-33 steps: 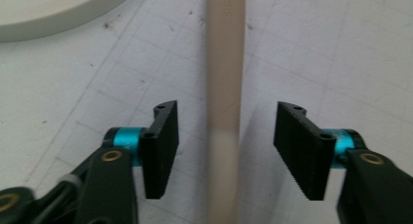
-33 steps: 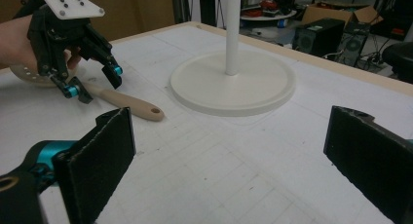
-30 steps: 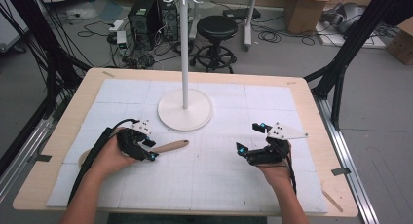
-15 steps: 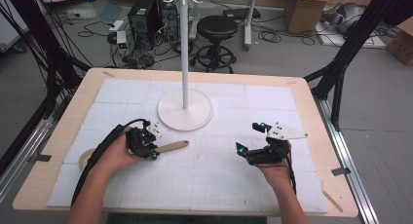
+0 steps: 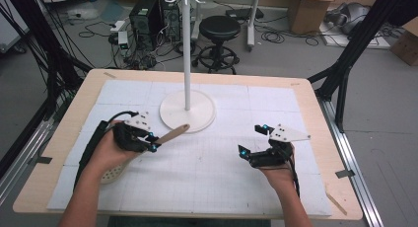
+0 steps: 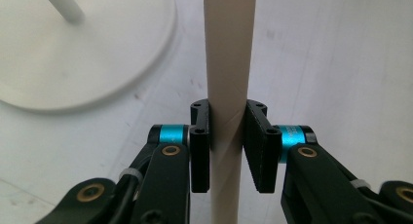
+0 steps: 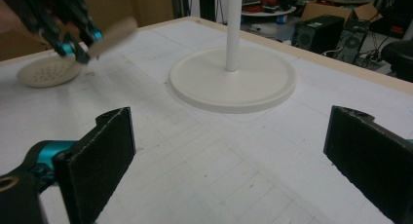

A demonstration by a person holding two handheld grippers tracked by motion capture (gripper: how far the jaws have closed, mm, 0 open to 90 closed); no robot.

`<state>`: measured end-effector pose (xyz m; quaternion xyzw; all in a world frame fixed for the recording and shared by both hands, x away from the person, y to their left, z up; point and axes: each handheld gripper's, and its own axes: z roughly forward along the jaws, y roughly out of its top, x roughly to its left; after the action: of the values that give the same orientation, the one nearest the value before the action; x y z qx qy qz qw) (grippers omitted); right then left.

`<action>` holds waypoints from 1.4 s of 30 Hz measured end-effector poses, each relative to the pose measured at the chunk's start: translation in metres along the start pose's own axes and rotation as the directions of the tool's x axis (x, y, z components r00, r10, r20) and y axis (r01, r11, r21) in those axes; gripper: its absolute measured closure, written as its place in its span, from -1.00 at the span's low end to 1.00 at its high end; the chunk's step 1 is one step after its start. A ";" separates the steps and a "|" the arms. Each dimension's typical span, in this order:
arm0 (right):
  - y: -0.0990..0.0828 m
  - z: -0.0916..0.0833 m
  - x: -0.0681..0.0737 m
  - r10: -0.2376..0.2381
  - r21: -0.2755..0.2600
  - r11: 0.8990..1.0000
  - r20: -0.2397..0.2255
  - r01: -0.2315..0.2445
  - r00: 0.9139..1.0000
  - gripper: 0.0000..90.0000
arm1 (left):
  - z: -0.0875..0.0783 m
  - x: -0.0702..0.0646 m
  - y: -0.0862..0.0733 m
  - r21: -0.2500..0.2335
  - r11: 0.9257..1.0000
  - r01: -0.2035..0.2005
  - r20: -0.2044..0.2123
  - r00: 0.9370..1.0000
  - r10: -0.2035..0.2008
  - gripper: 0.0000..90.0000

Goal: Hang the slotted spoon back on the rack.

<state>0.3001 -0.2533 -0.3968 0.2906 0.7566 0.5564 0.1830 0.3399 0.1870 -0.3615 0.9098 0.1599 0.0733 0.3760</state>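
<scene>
**Inspector:** Wood, by its pale tan colour, or a plastic made to look like it. That is the skimmer (image 5: 148, 148): a straight handle with a round perforated head. I judge it light and stiff, unlikely to bend or break, though the smooth handle could swivel between flat pads.

**Clerk:** State of the nearest claw?

**Inspector:** In the left gripper view, the left gripper (image 6: 228, 136) is pinching the handle (image 6: 228, 87), one pad against each side, the shaft running straight up between them. Its jaws have just been closing onto that handle. The hold sits partway along the shaft; nearer the head would, in my judgement, tip less.

**Clerk:** Where does the skimmer lie?

**Inspector:** From above, the head (image 5: 112, 173) shows beside the left hand near the table's (image 5: 320, 108) front, and the handle tip points out toward the stand (image 5: 187, 111).

**Clerk:** And the other claw?

**Inspector:** The right gripper (image 5: 254, 143) is spread wide with nothing between its jaws, well apart from the skimmer.

**Clerk:** Farthest item?

**Inspector:** The stand's round white base, its pole rising from the middle.
</scene>
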 end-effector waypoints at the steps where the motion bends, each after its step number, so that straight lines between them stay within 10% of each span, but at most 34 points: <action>1: 0.000 0.000 0.000 0.000 0.000 1.000 0.000 0.000 1.000 -0.93 | -0.007 0.002 0.002 -0.031 1.000 0.002 -0.007 1.000 -0.002 0.65; 12: 0.000 -0.002 -0.001 0.001 -0.016 1.000 0.000 -0.001 1.000 -0.93 | -0.060 0.013 0.025 -0.206 0.978 0.024 -0.025 0.999 -0.030 0.65; 32: -0.001 0.001 0.000 0.004 -0.003 1.000 -0.011 -0.004 1.000 -0.93 | -0.103 0.041 0.100 -0.238 0.971 -0.037 -0.057 0.998 0.024 0.65; 42: -0.002 0.002 0.001 0.003 0.005 1.000 -0.016 -0.003 1.000 -0.93 | -0.107 0.063 0.133 -0.230 0.973 -0.003 -0.067 0.998 -0.012 0.64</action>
<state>0.3000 -0.2515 -0.3994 0.2878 0.7589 0.5572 0.1752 0.4035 0.1908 -0.1908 0.8567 0.1650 0.1213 0.4734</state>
